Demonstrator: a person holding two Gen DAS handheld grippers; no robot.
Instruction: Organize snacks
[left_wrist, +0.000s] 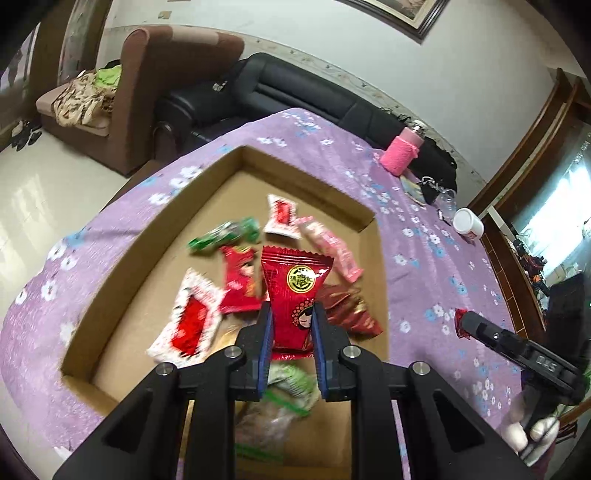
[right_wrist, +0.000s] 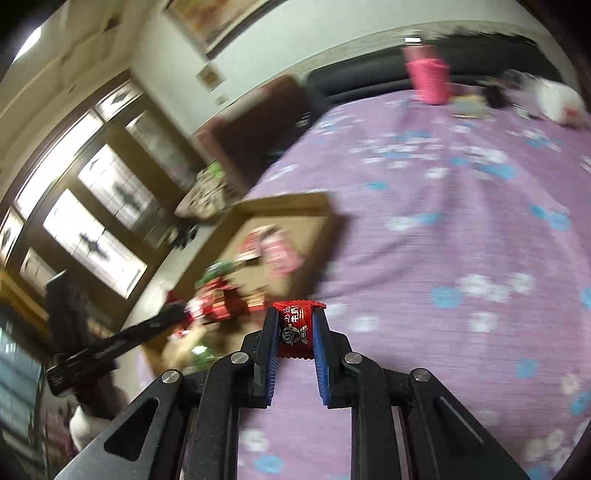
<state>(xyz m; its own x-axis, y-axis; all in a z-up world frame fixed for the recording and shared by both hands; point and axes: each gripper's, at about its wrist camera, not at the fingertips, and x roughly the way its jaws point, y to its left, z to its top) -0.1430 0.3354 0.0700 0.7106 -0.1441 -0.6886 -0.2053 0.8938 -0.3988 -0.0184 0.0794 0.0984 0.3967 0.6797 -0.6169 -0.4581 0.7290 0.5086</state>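
Note:
A shallow cardboard box (left_wrist: 325, 192) sits on the purple flowered tablecloth and holds several snack packets in red, green, pink and white. My left gripper (left_wrist: 292, 314) is shut on a red snack packet with a yellow round logo (left_wrist: 295, 291) and holds it above the box. My right gripper (right_wrist: 295, 317) is shut on a small red candy packet (right_wrist: 294, 328) above the cloth, right of the box (right_wrist: 295, 206). The right gripper also shows in the left wrist view (left_wrist: 465, 323), with a bit of red wrapper at its tip. The left gripper shows in the right wrist view (right_wrist: 173, 314).
At the table's far side stand a pink-sleeved bottle (left_wrist: 400, 155), a white jar (left_wrist: 468, 221) and some small items (left_wrist: 428, 190). A black sofa (left_wrist: 295, 92) and a brown armchair (left_wrist: 155, 85) stand beyond the table. The right wrist view is motion-blurred.

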